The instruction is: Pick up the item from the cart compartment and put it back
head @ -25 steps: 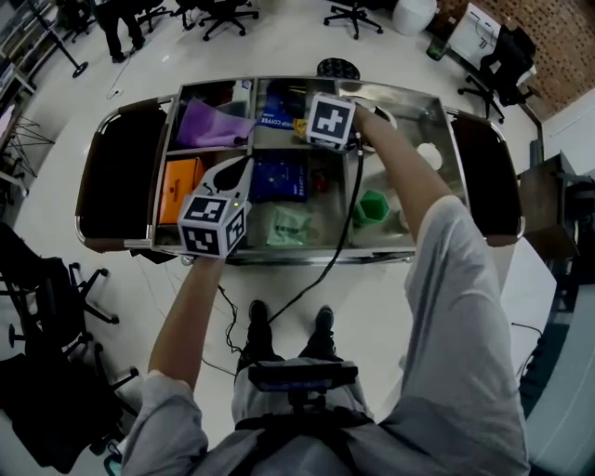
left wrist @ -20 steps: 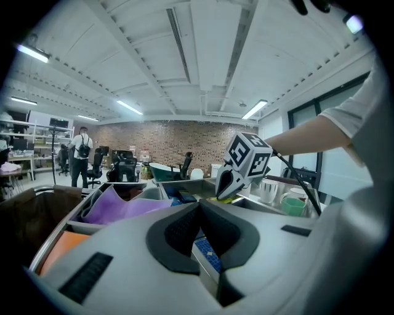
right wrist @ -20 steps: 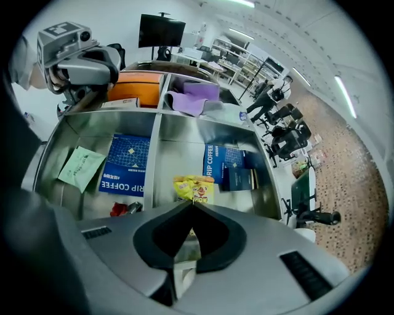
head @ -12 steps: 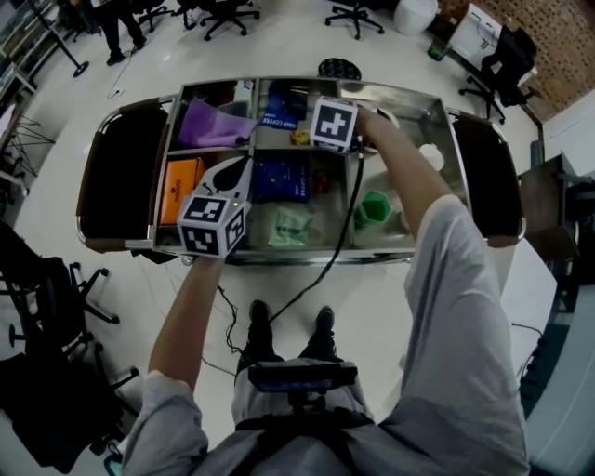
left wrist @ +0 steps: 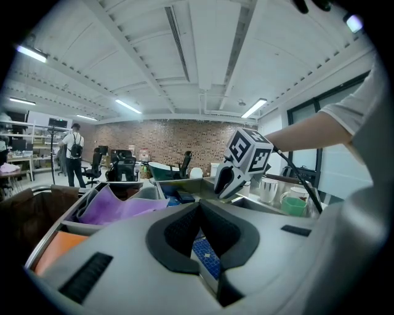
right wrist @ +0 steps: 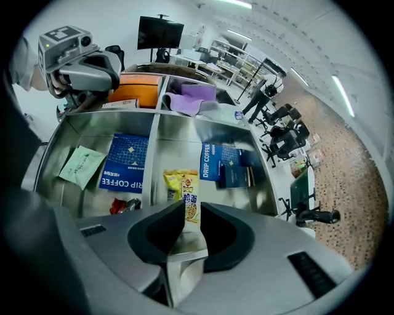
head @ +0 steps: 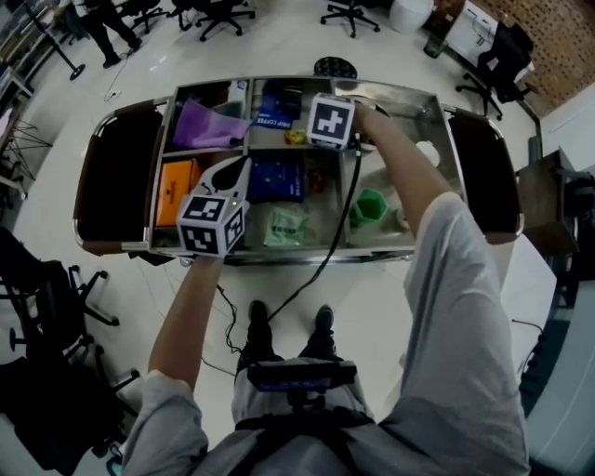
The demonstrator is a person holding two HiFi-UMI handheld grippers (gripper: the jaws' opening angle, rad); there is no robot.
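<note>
Beneath my right gripper (right wrist: 192, 203), steel cart (right wrist: 177, 155) sitting in a brick-walled office, jaws just opening with yellow snack packet (right wrist: 178, 184) lying loose between them, blue "DRIP COFFEE" pack (right wrist: 126, 163) lying left, my left gripper (left wrist: 198, 204) sitting closed.

This looks like an open-plan office or lab. Beyond the steel cart (head: 288, 257), wheeled office chairs (head: 226, 13) stand on a pale floor (head: 56, 102) before a brick wall (left wrist: 166, 134). Strip lights (left wrist: 129, 106) cross the ribbed white ceiling (left wrist: 203, 55) above the cart, and a monitor (right wrist: 160, 31) stands past it.
</note>
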